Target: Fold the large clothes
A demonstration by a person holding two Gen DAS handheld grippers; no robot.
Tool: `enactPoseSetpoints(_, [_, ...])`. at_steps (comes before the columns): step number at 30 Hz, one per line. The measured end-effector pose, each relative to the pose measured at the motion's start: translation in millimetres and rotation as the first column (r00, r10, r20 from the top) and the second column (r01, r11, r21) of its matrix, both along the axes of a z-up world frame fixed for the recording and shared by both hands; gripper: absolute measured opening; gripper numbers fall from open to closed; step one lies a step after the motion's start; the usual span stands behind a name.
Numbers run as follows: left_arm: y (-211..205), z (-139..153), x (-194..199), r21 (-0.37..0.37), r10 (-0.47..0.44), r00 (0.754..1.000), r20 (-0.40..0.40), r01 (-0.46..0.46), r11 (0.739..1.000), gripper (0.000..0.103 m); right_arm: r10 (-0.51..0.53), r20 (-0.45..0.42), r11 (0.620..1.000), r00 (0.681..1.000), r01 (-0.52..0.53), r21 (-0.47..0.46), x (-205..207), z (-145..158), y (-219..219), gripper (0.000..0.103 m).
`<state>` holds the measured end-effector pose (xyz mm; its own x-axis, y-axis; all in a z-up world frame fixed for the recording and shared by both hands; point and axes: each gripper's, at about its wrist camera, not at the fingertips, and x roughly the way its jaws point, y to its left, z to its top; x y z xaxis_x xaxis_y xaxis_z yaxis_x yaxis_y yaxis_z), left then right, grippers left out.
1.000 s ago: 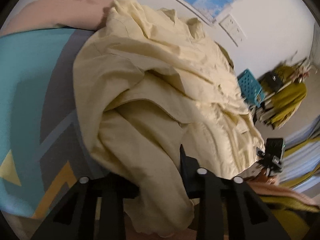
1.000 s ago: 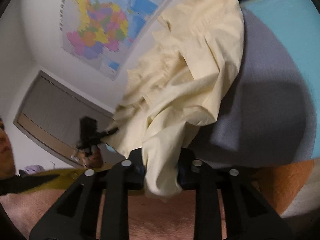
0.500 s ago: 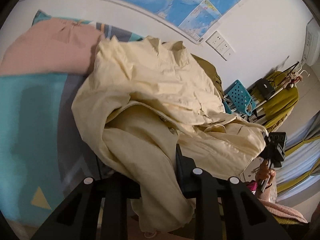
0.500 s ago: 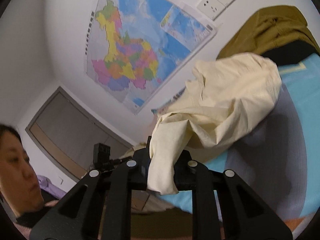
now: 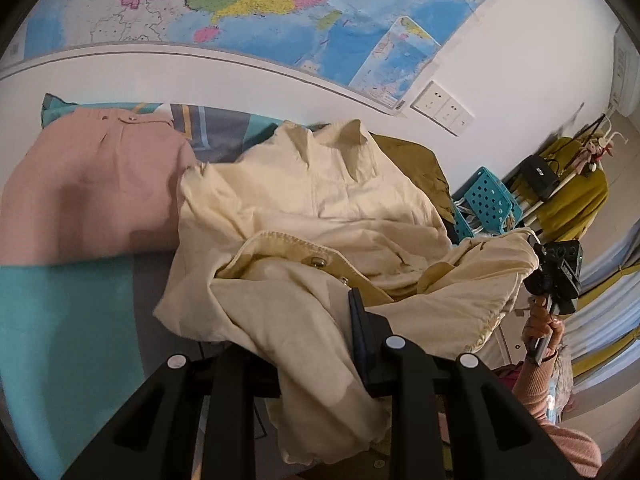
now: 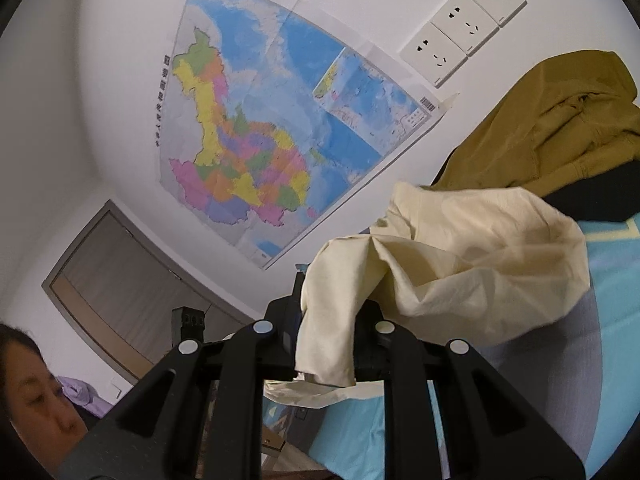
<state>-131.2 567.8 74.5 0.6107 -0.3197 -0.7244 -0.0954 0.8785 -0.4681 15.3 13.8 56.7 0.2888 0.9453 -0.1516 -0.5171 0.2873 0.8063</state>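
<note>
Cream shirt (image 5: 320,216) bunched and lifted above the teal and grey bedsheet (image 5: 60,312), collar toward the wall, button placket showing in the middle of the heap. Left gripper (image 5: 316,344) clamped on a fold of that shirt, jaws closed on the cloth, loose hem hanging down past the fingers. Right gripper (image 6: 326,332) likewise clamped on the shirt (image 6: 460,248), jaws shut on a twisted strip of fabric that drapes down between them; from the left wrist view, seen at the shirt's far right edge (image 5: 556,276), held up in a hand with a pink sleeve.

Pink garment (image 5: 92,184) spread flat on the bedsheet, left of the shirt and touching it. Olive-brown garment (image 6: 552,128) heaped behind the shirt against the wall, with something black under it, perhaps another garment, too hidden to tell. Teal perforated basket (image 5: 488,204) beyond the shirt on its right side, tilted; contents not readable, only pale bars or rods near it. Clothes rack (image 5: 572,184) farther right of the shirt, carrying a mustard garment and a dark bag. Wall map (image 6: 280,120) above the shirt, wall sockets (image 6: 464,28) just beside the map's corner. Person's face at the lower left edge of the right wrist view, well apart from the shirt.
</note>
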Motion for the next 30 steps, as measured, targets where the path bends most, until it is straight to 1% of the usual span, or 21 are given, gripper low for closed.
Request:
enactPoseSetpoints(7, [10, 11, 37, 0.041, 0.007, 1.0, -0.018, -0.007, 0.999, 0.023, -0.032, -0.024, 0.999, 0.999, 0.031, -0.014, 37, 2, 13, 0.017])
enactPoseSetpoints(12, [19, 14, 61, 0.053, 0.02, 0.999, -0.033, -0.019, 0.998, 0.024, -0.052, -0.031, 0.998, 0.998, 0.051, -0.038, 61, 7, 22, 0.017])
enactPoseSetpoints(19, [38, 10, 94, 0.046, 0.053, 0.996, -0.067, -0.05, 0.998, 0.024, -0.071, -0.056, 0.995, 0.996, 0.067, -0.068, 95, 6, 39, 0.017])
enactPoseSetpoints(25, [47, 8, 117, 0.06, 0.066, 0.995, -0.08, -0.062, 0.996, 0.024, -0.09, -0.071, 0.991, 0.993, 0.082, -0.104, 121, 4, 52, 0.017])
enactPoseSetpoints(30, [59, 2, 138, 0.046, 0.083, 0.992, -0.093, -0.079, 0.996, 0.024, -0.106, -0.088, 0.988, 0.99, 0.095, -0.126, 139, 0, 61, 0.017])
